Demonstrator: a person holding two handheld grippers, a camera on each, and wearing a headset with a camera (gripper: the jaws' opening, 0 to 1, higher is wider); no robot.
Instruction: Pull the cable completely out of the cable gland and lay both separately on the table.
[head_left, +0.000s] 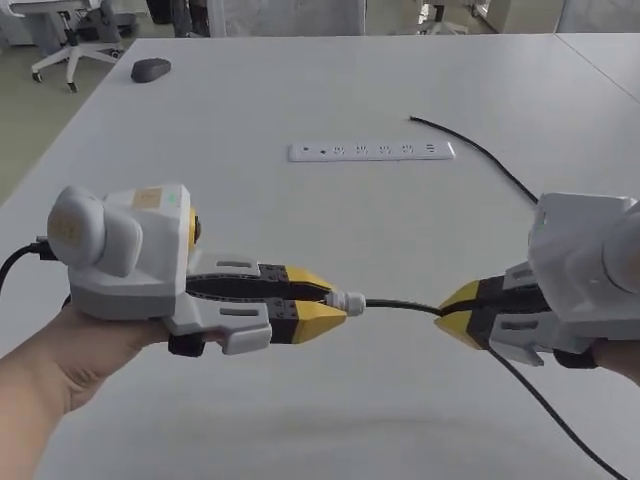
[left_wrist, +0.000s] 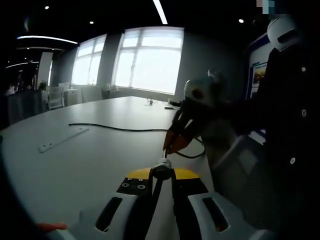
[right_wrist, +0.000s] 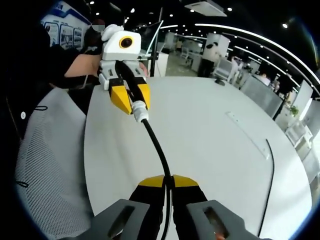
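My left gripper (head_left: 335, 303) is shut on a white cable gland (head_left: 348, 301), held above the table near its front edge. A black cable (head_left: 400, 305) runs out of the gland to the right into my right gripper (head_left: 447, 313), which is shut on it; the cable's tail hangs down past that gripper toward the lower right. In the left gripper view the cable gland (left_wrist: 161, 167) sits between the yellow tips (left_wrist: 161, 174), with the right gripper beyond it. In the right gripper view the cable (right_wrist: 159, 150) stretches from my tips (right_wrist: 167, 180) up to the gland (right_wrist: 141, 116).
A white power strip (head_left: 370, 151) lies mid-table, with a second black cable (head_left: 480, 155) curving to its right. A dark mouse (head_left: 150, 69) sits at the far left. Office chairs stand beyond the table (head_left: 300, 220). A person's dark clothing fills the right side of the left gripper view.
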